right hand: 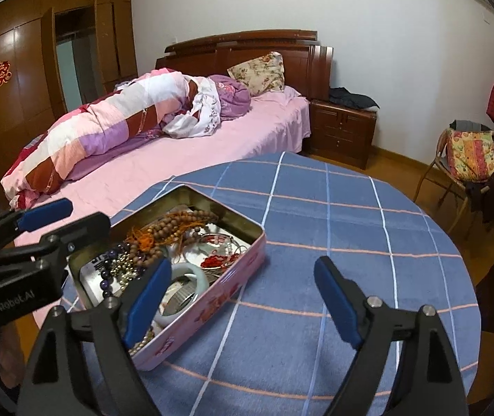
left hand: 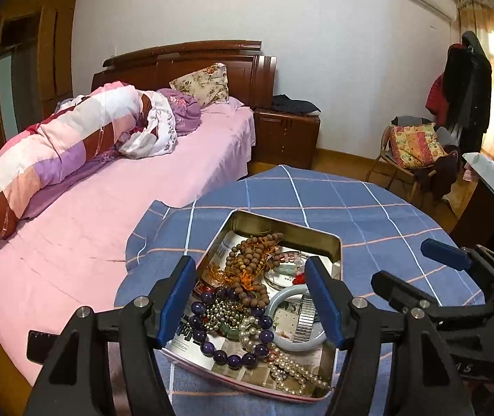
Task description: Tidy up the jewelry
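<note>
Hovering over the round tabletop with the blue checked cloth (left hand: 368, 208), I had both tongs released and nothing between the pads. Left tongs (left hand: 250, 294) sat spread above the open pink rectangular metal tin (right hand: 212, 305), one blue pad to each side of the jewelry pile in the left wrist view. Right tongs (right hand: 243, 298) were spread too, its left pad over the tin's near corner, its right pad over bare cloth.

Tin sat on the tabletop near the edge facing the pink-sheeted bed (left hand: 108, 215). Inside it: brown wooden bead strand with orange tassel (left hand: 250, 260) toward the far end, dark purple round-bead bracelet (left hand: 233, 343) and white pearl strand (left hand: 292, 371) at the near end, pale jade-coloured bangle (left hand: 281, 303) on the right side, silver ribbed watch band (left hand: 306, 319) lying across the bangle. Couldn't tell what the small red piece (right hand: 215, 261) by the glass dish was.
</note>
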Demonstrator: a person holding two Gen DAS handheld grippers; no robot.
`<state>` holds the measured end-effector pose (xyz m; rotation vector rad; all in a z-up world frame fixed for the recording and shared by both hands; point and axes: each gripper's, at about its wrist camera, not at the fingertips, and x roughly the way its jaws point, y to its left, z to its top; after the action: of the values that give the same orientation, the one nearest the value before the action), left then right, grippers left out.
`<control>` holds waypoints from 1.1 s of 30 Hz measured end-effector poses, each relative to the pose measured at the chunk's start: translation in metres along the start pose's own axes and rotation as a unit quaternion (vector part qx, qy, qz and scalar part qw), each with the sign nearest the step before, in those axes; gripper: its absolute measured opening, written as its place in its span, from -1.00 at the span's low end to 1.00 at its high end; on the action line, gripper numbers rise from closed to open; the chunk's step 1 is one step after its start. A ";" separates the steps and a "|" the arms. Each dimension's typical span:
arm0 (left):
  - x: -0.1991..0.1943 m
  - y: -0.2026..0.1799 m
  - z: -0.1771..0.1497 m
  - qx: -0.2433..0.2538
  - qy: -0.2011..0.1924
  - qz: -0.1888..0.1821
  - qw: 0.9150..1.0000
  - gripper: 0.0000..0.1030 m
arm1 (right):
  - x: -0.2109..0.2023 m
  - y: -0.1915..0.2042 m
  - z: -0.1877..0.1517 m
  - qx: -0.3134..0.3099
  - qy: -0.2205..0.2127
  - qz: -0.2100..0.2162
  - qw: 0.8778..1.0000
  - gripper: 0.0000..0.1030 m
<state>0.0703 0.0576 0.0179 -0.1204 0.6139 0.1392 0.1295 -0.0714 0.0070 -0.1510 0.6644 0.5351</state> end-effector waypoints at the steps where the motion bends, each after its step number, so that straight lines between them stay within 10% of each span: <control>1: -0.001 -0.002 0.001 0.002 -0.002 -0.001 1.000 0.28 | -0.001 0.000 -0.001 0.000 -0.001 0.001 1.000 0.68; 33: 0.003 0.000 -0.005 -0.006 0.003 -0.004 1.000 0.28 | -0.008 -0.003 -0.003 -0.002 -0.022 -0.010 1.000 0.74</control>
<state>0.0701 0.0573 0.0121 -0.1354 0.6189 0.1360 0.1241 -0.0786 0.0098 -0.1495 0.6187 0.5183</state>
